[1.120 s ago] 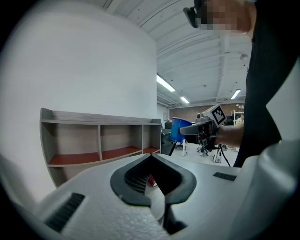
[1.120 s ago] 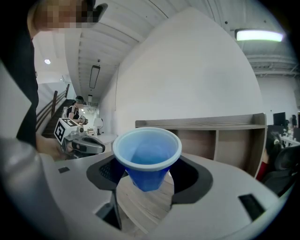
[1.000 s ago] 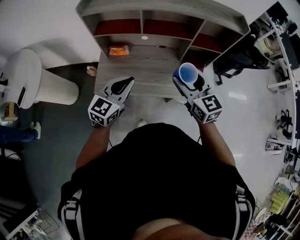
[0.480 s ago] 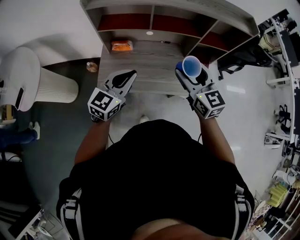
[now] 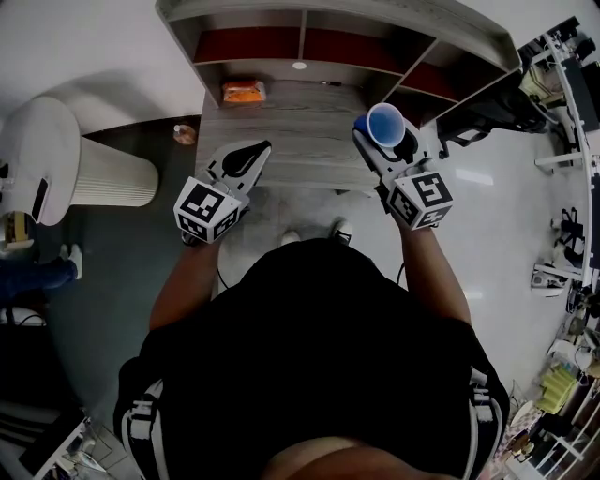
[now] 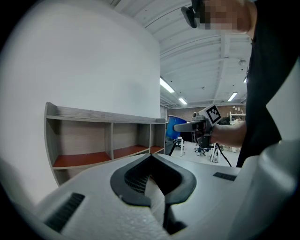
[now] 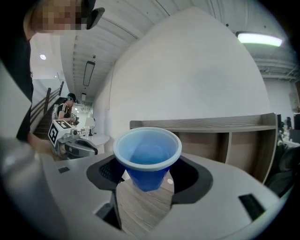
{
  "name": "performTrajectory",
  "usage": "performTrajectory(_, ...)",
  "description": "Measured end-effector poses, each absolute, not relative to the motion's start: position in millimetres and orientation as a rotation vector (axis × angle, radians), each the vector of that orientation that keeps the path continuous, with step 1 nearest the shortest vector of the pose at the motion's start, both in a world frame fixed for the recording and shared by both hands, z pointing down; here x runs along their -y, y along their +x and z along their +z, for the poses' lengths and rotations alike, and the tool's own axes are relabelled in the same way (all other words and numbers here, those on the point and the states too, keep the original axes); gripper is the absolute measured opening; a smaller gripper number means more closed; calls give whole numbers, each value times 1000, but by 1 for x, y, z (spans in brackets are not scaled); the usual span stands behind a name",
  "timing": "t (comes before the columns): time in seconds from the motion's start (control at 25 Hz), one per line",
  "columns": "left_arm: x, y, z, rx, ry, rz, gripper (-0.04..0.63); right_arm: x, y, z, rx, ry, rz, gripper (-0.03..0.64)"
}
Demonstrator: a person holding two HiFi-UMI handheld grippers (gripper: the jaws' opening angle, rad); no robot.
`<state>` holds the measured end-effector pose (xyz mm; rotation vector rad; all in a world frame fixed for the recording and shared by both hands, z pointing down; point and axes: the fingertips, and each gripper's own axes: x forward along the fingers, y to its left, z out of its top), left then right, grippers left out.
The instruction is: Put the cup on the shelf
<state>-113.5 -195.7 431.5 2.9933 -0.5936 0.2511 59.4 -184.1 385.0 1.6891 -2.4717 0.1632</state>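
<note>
**A:** Where is the cup, starting from the person's side?

**B:** The right gripper [image 5: 375, 141] holds it above the front right corner of the grey wooden desk [image 5: 300, 131]. Its fingers are clamped on the lower body of the blue plastic cup [image 5: 385, 125], which stands upright with the mouth up and looks empty. The left gripper [image 5: 253, 155] hovers over the front left part of the desk, its fingers pressed together on nothing.

**A:** And further back?

**B:** An orange packet [image 5: 244, 91] lies at the back left of the desk. Behind it, on the rear edge of the desk, stands the grey wooden shelf with red-brown boards [image 5: 337, 14].

**A:** What could go wrong?

**B:** I think the rim may knock the top board or a divider if the cup goes in too high or askew. Also the wall looks thin, so a hard squeeze may dent it, and a release while it is tilted may let it fall over.

**A:** What differs from one second ago?

**B:** The right gripper with the cup has moved a little further over the desk toward the shelf. The left gripper is almost in the same place, and the packet has not moved.
</note>
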Motion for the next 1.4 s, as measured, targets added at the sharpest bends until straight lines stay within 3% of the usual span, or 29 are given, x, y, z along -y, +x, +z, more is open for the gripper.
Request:
performTrajectory(0.68,207,-59,423,785,2950,297,18,262,145,407,2527,1603,251,293)
performTrajectory(1.4,227,-51,444,961,2817,390,17,393,159,445,2460,1469,189,293)
